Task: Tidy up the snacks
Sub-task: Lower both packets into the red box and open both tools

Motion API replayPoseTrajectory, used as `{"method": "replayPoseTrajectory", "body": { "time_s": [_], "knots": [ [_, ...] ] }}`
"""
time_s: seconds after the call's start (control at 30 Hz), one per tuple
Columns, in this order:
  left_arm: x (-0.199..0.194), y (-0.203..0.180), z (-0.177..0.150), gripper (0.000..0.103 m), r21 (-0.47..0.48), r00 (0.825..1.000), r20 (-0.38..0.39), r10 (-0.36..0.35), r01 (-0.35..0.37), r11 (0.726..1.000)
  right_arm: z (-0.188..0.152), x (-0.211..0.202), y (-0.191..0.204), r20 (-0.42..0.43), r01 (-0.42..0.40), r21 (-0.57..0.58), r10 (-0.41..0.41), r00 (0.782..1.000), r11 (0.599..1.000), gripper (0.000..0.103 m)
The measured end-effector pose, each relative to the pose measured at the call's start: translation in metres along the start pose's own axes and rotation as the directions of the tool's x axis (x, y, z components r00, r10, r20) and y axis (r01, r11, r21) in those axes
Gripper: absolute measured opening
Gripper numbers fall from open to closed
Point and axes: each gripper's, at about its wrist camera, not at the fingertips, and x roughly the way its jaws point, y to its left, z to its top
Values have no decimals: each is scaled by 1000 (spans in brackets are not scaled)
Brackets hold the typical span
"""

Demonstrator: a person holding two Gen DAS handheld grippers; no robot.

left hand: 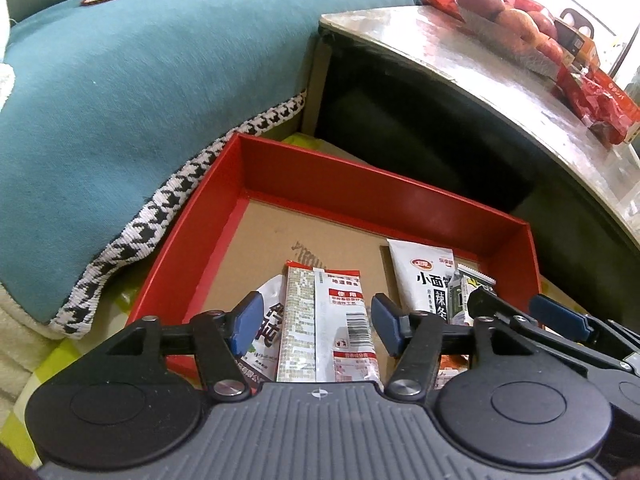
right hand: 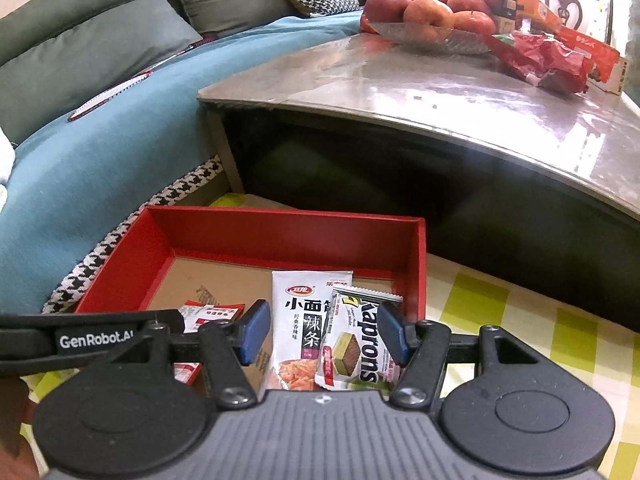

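Observation:
A red open box (left hand: 384, 196) with a cardboard floor sits on the floor; it also shows in the right wrist view (right hand: 280, 232). In it lie a white spicy-strip packet (right hand: 298, 320), a green Kaprons wafer packet (right hand: 360, 344), a silver-and-white packet (left hand: 324, 320) and a white packet with black lettering (left hand: 266, 332). My left gripper (left hand: 316, 322) is open, its jaws either side of the silver-and-white packet, not touching. My right gripper (right hand: 324, 332) is open above the spicy-strip and Kaprons packets; it also shows in the left wrist view (left hand: 516, 308).
A low table (right hand: 440, 92) behind the box carries a bowl of apples (right hand: 428, 16) and red snack packets (right hand: 544, 60). A teal sofa (left hand: 140, 92) with houndstooth trim runs along the left. A yellow-green checked cloth (right hand: 520, 320) covers the floor on the right.

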Motion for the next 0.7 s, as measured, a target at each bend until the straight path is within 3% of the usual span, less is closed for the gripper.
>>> {"method": "replayPoseTrajectory", "body": {
  "time_s": [0.7],
  "knots": [
    [-26,-4,-16,73,32,1000,27,-4,4,999,-14,-31,1,3,0,9,0,1000,1000,62]
  ]
}}
